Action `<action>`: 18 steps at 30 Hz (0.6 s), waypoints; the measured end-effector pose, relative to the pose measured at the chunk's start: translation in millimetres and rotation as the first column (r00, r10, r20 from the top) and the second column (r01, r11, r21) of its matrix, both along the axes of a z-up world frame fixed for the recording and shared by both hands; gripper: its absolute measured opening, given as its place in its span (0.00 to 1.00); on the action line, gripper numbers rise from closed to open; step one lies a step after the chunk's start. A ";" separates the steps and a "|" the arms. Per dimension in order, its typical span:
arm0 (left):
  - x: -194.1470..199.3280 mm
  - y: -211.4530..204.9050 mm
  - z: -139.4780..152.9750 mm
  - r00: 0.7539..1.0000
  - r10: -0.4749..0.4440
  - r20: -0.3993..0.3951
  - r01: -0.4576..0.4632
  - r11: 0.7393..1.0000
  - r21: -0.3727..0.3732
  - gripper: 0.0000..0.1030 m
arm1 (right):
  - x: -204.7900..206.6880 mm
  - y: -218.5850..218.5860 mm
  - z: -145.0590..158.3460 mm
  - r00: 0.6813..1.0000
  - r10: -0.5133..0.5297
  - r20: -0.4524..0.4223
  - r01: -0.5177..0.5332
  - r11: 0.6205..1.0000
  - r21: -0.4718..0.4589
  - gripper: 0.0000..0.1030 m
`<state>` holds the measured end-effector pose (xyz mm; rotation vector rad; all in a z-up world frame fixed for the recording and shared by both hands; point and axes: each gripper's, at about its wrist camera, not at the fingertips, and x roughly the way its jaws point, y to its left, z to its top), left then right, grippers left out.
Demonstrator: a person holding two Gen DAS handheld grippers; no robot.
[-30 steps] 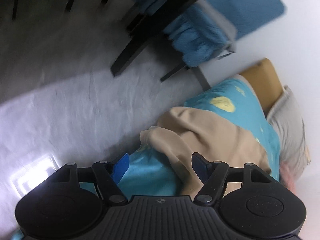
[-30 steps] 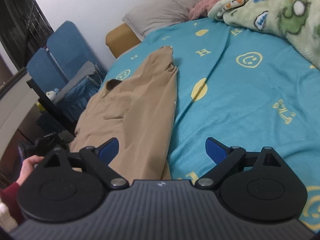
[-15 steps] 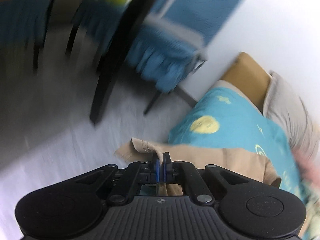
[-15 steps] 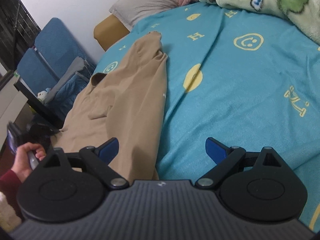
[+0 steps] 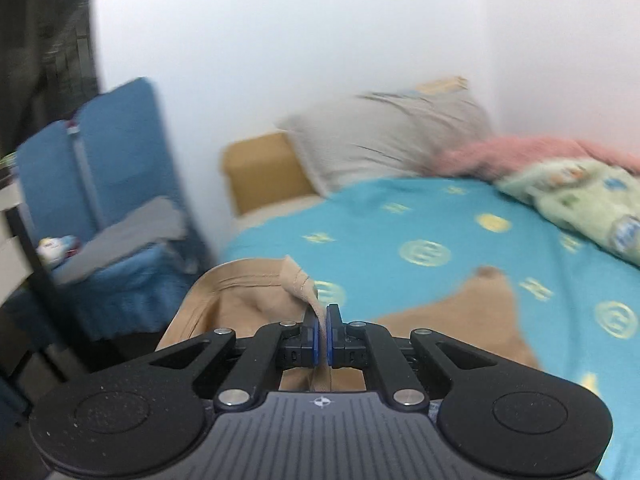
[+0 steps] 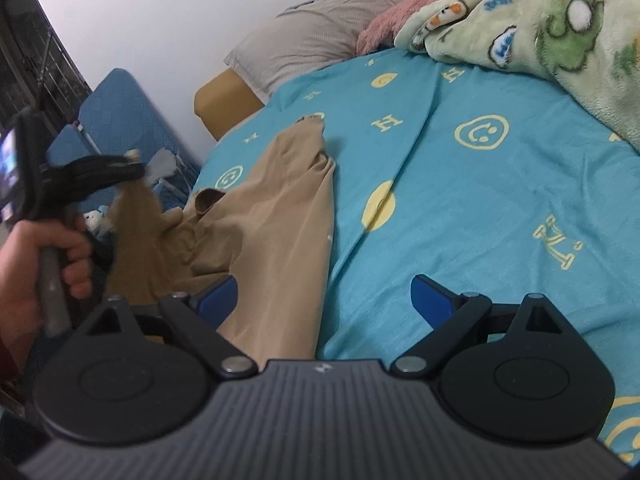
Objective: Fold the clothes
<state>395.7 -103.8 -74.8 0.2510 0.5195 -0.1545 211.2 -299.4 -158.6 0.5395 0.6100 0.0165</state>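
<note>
A tan garment (image 6: 276,232) lies lengthwise along the left side of a turquoise bed sheet (image 6: 480,200). My left gripper (image 5: 322,320) has a fold of the tan garment (image 5: 248,300) pinched between its blue pads, and its jaws are easing open a little with the cloth still between them. In the right wrist view the left gripper (image 6: 134,168) hangs raised at the bed's left edge, held by a hand (image 6: 40,252), with a corner of the garment hanging from it. My right gripper (image 6: 324,296) stands open, empty, low over the garment's near end.
A grey pillow (image 6: 320,36) and a tan headboard block (image 6: 224,100) sit at the bed's far end. A green cartoon blanket (image 6: 540,28) on a pink one fills the far right. Blue folding chairs (image 5: 108,168) stand left of the bed.
The left gripper closed on the garment's edge, rolled upright and rose, lifting the cloth off the bed's side. The right gripper stayed open and moved only a little.
</note>
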 end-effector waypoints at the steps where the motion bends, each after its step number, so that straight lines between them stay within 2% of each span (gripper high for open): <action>1: -0.1 -12.6 -5.6 1.000 -0.013 -0.028 0.013 1.000 -0.017 0.15 | 0.3 -1.0 -0.3 1.000 -0.003 0.001 0.003 1.000 -0.002 0.92; 3: -7.8 -23.2 -9.4 0.999 -0.021 -0.048 0.018 0.997 -0.079 0.52 | 0.8 -3.9 -1.6 1.000 -0.005 0.002 0.005 1.000 0.001 0.92; 5: -18.7 -28.3 -11.0 0.998 -0.023 -0.059 0.015 0.992 -0.128 0.60 | 1.3 -6.9 -2.9 1.000 -0.007 0.003 0.007 1.000 0.005 0.92; 9: -51.9 -9.1 -7.5 0.996 -0.016 -0.093 -0.004 0.976 -0.218 0.67 | 1.5 -10.3 -1.4 1.000 -0.004 0.026 0.004 1.000 0.007 0.92; 12: -100.3 23.3 -0.8 0.996 0.030 -0.089 -0.051 0.968 -0.246 0.73 | 0.8 -8.5 1.7 0.999 0.011 0.049 -0.011 1.000 -0.002 0.92; 15: -154.0 47.4 9.4 0.996 0.049 -0.076 -0.064 0.978 -0.201 0.74 | -1.5 -3.7 5.5 0.996 0.037 0.077 -0.036 0.999 -0.012 0.92; 18: -198.6 65.7 13.9 0.995 0.056 -0.079 -0.070 0.979 -0.190 0.75 | -6.9 1.3 10.6 0.992 0.060 0.113 -0.057 0.998 -0.034 0.92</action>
